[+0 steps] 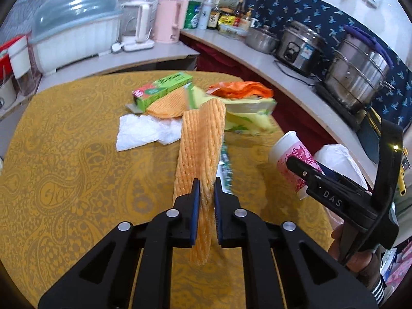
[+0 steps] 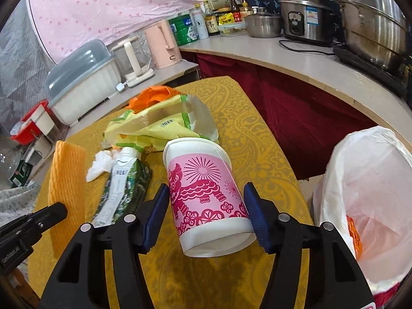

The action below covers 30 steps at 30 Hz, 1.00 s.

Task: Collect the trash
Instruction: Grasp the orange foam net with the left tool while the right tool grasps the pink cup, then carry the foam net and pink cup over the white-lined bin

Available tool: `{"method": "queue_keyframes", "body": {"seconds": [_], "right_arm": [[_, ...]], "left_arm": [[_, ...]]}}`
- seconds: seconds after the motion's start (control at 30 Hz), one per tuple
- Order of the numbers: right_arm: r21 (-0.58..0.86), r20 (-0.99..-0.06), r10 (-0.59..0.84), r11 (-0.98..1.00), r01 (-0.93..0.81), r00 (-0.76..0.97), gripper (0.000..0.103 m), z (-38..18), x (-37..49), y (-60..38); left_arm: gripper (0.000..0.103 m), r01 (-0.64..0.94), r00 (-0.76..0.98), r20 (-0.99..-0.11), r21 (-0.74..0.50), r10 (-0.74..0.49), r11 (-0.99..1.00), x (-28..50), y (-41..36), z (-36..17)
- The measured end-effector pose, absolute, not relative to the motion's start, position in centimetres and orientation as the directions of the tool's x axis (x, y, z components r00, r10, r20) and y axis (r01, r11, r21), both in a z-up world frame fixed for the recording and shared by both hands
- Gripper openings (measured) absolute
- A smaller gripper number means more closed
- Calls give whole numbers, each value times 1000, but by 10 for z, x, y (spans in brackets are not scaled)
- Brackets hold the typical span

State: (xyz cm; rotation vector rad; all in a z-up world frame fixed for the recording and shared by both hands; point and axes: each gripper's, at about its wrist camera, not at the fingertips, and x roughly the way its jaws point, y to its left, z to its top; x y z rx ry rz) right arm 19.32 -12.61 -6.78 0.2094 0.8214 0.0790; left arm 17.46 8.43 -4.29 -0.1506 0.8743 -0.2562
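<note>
My left gripper (image 1: 206,188) is shut on an orange foam net sleeve (image 1: 200,141), held up above the yellow patterned table (image 1: 64,154); the sleeve also shows in the right wrist view (image 2: 67,180). My right gripper (image 2: 206,200) is shut on a white paper cup with a pink lion print (image 2: 206,193), tilted above the table; the cup also shows in the left wrist view (image 1: 291,154). A bin lined with a white bag (image 2: 365,193) stands to the right of the table.
On the table lie a green box (image 1: 164,90), a second orange net (image 1: 167,105), white tissue (image 1: 144,131), an orange wrapper (image 1: 239,88), a yellow-green bag (image 2: 159,126) and a crushed green carton (image 2: 123,182). Counters with kettles and pots ring the table.
</note>
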Motion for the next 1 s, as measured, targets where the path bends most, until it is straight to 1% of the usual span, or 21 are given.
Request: {"method": "queue_keyframes", "body": {"seconds": [0.3, 0.5, 0.73, 1.0], "right_arm": [[264, -652, 165, 964, 18, 740, 57, -31, 145, -142], [284, -608, 148, 958, 39, 780, 57, -9, 114, -162], [306, -551, 92, 947, 98, 829, 57, 16, 79, -206], [331, -515, 12, 925, 185, 857, 57, 26, 45, -262]], "left_arm": [[10, 239, 639, -700, -214, -319, 947, 140, 52, -10], [10, 302, 643, -682, -193, -349, 934, 124, 21, 6], [10, 389, 641, -659, -163, -393, 907, 105, -25, 23], [10, 478, 617, -654, -130, -438, 869, 89, -80, 31]]}}
